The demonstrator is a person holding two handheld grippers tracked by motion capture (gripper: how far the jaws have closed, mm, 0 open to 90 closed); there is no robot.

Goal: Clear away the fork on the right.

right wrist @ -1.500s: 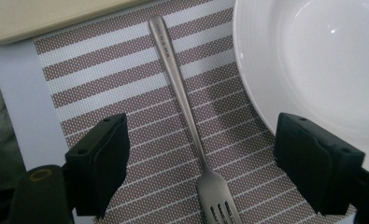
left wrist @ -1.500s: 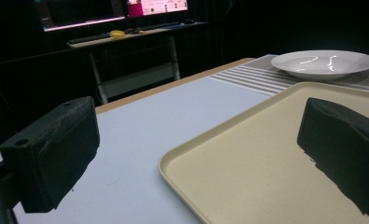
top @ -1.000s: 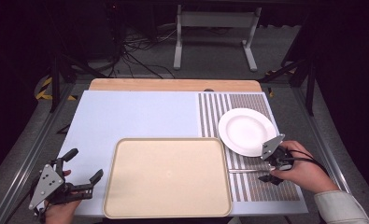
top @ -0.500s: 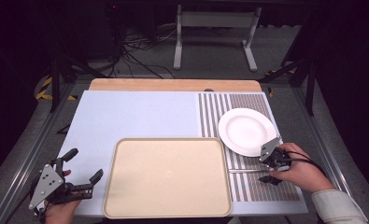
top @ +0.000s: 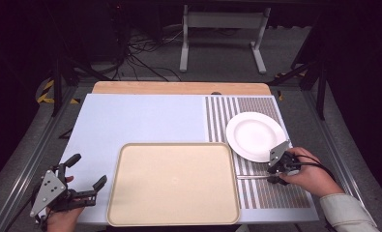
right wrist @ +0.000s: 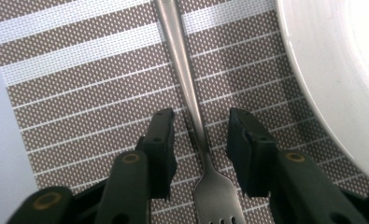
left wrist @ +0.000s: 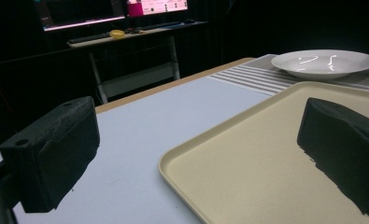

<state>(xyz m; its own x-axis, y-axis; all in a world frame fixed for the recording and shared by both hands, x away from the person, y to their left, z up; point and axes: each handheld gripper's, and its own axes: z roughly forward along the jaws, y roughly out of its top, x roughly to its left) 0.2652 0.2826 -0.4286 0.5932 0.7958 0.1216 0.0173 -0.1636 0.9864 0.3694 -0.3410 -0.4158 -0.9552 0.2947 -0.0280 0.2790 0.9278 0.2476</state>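
Two hand-held grippers work at a table seen from the high view. A beige tray (top: 173, 182) lies at the near middle and serves as the landmark. To its right, on a striped placemat (top: 256, 145), a thin metal fork (top: 252, 177) lies with its handle end pointing toward the tray. A white plate (top: 255, 136) sits on the mat beyond the fork, just off the tray's far right corner. The right gripper (top: 277, 170) hangs over the fork's far end. The left gripper (top: 87, 181) rests at the tray's left edge, jaws spread and empty.

In the left gripper view, two black jaws stand wide apart, one over the table, one over the tray (left wrist: 285, 154). The plate (left wrist: 324, 63) lies beyond the tray.

In the right gripper view, the jaws are parted on either side of the fork (right wrist: 191, 116), at the neck just above the tines, not yet pressing it. The plate rim (right wrist: 331, 84) curves nearby, away from the tray.

The fork looks light, stiff and smooth, likely slippery and lying flat. Pinching the narrow neck squarely seems the best hold.
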